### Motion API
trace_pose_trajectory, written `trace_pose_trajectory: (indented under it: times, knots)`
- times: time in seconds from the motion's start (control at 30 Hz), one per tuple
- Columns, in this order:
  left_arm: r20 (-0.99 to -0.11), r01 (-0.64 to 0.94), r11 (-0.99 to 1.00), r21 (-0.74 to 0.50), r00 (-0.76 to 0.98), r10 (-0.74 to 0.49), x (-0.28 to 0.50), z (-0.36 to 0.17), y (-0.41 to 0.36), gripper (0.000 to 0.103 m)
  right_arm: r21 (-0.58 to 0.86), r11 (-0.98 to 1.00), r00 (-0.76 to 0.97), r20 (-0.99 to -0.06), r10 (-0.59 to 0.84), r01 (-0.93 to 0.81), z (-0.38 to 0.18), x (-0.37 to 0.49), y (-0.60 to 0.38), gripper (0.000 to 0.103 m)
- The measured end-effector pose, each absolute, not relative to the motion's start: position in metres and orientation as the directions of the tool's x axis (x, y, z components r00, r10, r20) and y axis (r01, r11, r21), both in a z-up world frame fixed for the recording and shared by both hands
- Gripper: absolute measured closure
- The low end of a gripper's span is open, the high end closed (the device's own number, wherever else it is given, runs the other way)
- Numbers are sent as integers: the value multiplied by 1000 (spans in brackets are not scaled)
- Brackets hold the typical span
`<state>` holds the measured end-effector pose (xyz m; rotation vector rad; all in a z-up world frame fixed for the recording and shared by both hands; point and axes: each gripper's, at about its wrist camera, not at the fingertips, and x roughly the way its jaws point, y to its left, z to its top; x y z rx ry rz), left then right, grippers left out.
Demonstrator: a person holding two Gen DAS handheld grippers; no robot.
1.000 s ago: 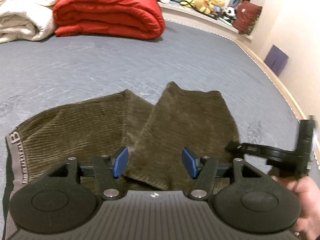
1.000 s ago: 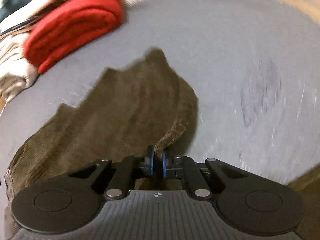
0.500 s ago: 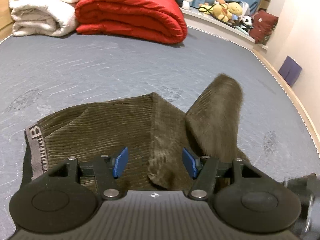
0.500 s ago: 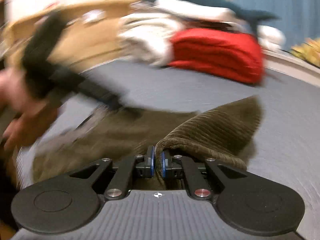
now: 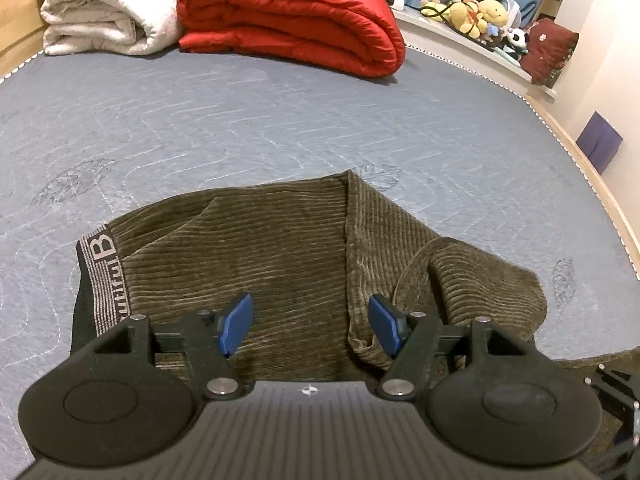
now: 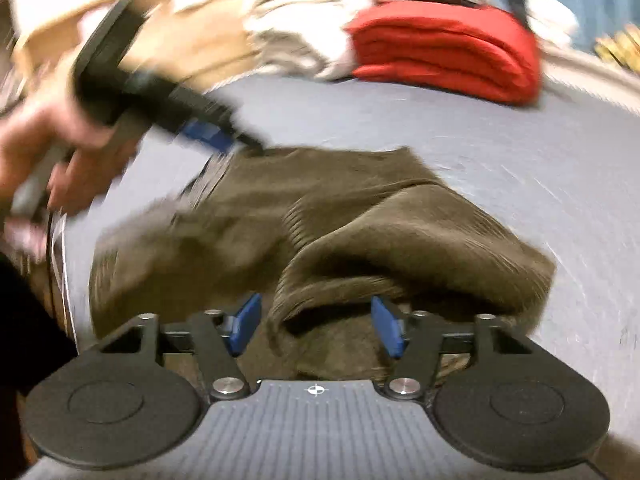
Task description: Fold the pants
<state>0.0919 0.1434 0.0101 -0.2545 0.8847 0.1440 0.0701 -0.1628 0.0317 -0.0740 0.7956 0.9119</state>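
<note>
Lying folded, one pants [image 5: 256, 248], two tools parted

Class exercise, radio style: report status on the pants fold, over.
Left gripper open, empty. Right gripper open, empty. Pants lie bunched on the mattress, right side rumpled. Nothing in the way.

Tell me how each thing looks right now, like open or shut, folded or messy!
Left tongs: open, holding nothing, over the pants.
Right tongs: open, holding nothing, a rumpled fold lying between the fingers.
Corduroy pants: lying on the bed, partly folded, right side bunched up.
Waistband: flat, at the left edge.
Red quilt: folded.
White blanket: folded and stacked.
</note>
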Motion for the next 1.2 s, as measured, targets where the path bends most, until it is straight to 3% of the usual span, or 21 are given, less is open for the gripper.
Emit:
trace_pose_trajectory:
  times: [0.23,0.5,0.57,0.63,0.7,0.8,0.97,1.1,1.2]
  knots:
    - [-777,-206,966,-154,629,10,93,12,131,30,519,701,332,-633,699,-489,7,109,-172,36]
    - [-782,-196,968,-154,623,2,96,10,126,30,548,794,361,-707,608,-263,-32,132,-151,37]
    - [-783,-199,967,-156,622,2,97,9,126,30,532,805,381,-709,593,-264,-34,135,-143,44]
    - [-785,-205,966,-159,620,3,98,8,126,30,489,822,418,-708,570,-293,-30,134,-133,76]
    - [-786,-214,963,-164,619,3,99,8,128,30,458,833,455,-698,553,-311,-24,134,-126,85]
    - [-782,-226,959,-170,624,9,101,9,128,30,402,834,536,-640,551,-377,1,131,-120,89]
    - [-753,-238,954,-180,657,23,104,17,126,30,328,817,678,-456,576,-474,64,129,-150,90]
    - [-725,-175,972,-159,689,6,107,19,110,30,311,898,854,-323,407,-311,102,145,-231,92]
    - [-719,-58,990,-130,693,-54,112,11,85,30,195,980,963,-271,12,43,100,156,-300,95]
